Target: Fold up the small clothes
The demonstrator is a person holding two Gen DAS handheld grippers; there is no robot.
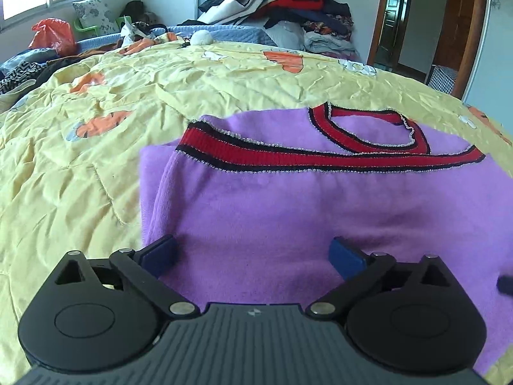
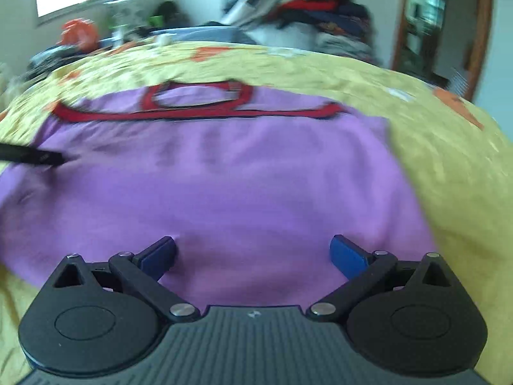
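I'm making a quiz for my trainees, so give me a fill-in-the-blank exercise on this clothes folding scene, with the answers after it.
1. The sweater lying on the bed is mostly ____ in colour.
2. Its collar trim is mainly ____ with dark edging.
3. The quilt under the sweater is ____ with orange patches.
4. The left gripper and the right gripper both have their jaws ____, with nothing clamped.

Missing words: purple; red; yellow; open

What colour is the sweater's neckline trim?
Red with black edging on the purple sweater; neckline trim clearest in left wrist view.
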